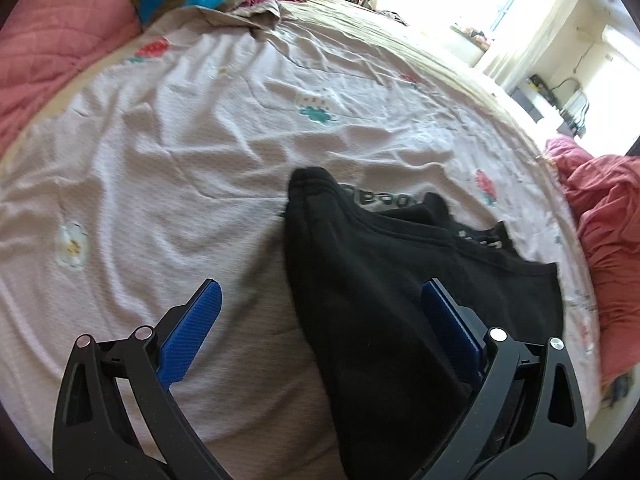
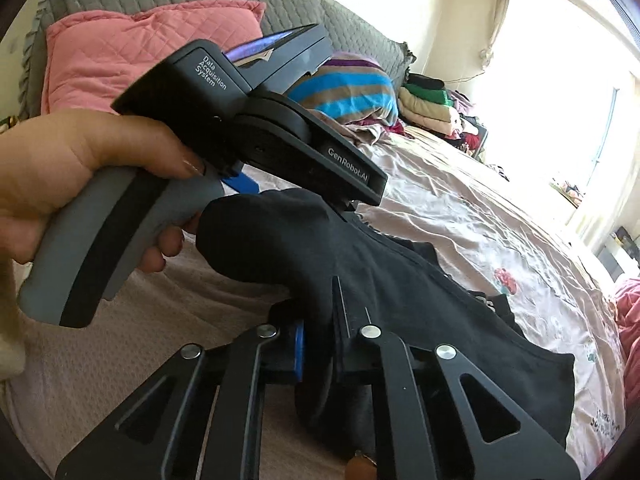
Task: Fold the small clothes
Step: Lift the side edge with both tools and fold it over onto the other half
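The black garment (image 1: 384, 280), a soft matte knit with stitched seams and a band of pale lettering, lies crumpled on the bedsheet (image 1: 180, 168), a thin, heavily creased pale pink cotton printed with small flowers. In the left wrist view the left gripper (image 1: 320, 304) stands wide open: its blue, finely ribbed pads (image 1: 192, 332) sit at 7 and 5 o'clock of the frame, and the garment's raised fold runs up between them to 12 o'clock of the gap without either pad pressing it; the right-hand pad lies over the dark cloth. In the right wrist view the right gripper (image 2: 320, 340) is clamped narrow on a bunched ridge of the garment, black cloth filling the slit between its black fingers. At 10 o'clock of that view a hand (image 2: 60, 184) grips the grey, smooth handle of the left gripper, whose black body hangs just above the garment's humped end. Open sheet extends from 9 to 12 o'clock of the garment; a quilted pink pillow (image 2: 132, 52) and a striped blanket (image 2: 344, 92) bound the far edge, and a rumpled pink cover (image 1: 612, 240) bounds the 3 o'clock side.
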A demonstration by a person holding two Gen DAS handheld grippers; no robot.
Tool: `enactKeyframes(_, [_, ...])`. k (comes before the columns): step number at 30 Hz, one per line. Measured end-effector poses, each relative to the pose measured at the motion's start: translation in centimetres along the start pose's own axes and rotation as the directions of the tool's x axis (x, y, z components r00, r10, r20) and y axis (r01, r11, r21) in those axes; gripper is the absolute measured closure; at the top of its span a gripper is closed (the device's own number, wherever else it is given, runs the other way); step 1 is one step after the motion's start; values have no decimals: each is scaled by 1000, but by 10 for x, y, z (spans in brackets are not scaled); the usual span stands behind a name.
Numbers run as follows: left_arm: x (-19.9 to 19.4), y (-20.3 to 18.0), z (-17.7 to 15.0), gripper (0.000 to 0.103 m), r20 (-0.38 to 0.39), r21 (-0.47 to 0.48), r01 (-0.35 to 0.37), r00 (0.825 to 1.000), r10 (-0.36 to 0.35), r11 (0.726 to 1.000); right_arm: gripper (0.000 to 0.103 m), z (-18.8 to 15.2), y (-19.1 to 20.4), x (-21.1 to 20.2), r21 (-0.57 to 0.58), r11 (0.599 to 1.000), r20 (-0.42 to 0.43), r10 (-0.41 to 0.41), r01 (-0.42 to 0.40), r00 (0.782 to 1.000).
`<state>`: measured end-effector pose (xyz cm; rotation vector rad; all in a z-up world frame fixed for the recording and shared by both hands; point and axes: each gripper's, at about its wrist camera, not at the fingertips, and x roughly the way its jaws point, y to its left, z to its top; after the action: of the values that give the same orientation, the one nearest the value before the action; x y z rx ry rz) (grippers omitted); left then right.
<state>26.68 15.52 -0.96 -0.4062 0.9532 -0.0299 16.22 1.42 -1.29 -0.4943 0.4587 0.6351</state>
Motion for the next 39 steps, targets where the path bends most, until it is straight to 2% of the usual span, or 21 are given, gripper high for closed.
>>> enactKeyframes(3, [1,-6,1,11,-2,-42,69,998,-69,997,96,-3,-8,-12,24,999,28,-23,22,999])
enactKeyframes(5, [0,-15,1,32,-3,-57,115,993,-115,992,96,-5,-16,-20,47,998,43,-36,34,998])
enactKeyframes(6, [-1,-20,2,37,-5,-58,129,992,-129,990,97,-6,-19,-25,61,997,51,-40,37,998])
enactKeyframes(8, [-7,-41,3,53,7,7,88,996,-88,996,97,-10,-29,-33,89,995,69,-47,40,997])
enactKeyframes(11, [-14,-64,3,68,15,52,88,996,-89,995,97,-17,-39,-44,123,991,90,-65,54,994])
enactKeyframes(14, [-24,-86,4,78,28,81,106,994,-109,991,97,-25,-52,-57,165,984,115,-86,67,990])
enactKeyframes(18, [-37,-127,4,82,50,175,97,993,-108,980,97,-34,-70,-77,231,969,152,-124,87,981])
enactKeyframes(23, [-42,-165,1,82,46,219,132,988,-145,967,97,-49,-94,-100,325,940,164,-163,102,973])
enactKeyframes(29, [-33,-214,-8,82,15,290,140,988,-151,947,97,-71,-122,-116,416,903,141,-187,113,972])
enactKeyframes(39, [-1,-256,-27,82,-45,338,120,993,-111,933,97,-108,-138,-116,529,842,73,-172,108,982])
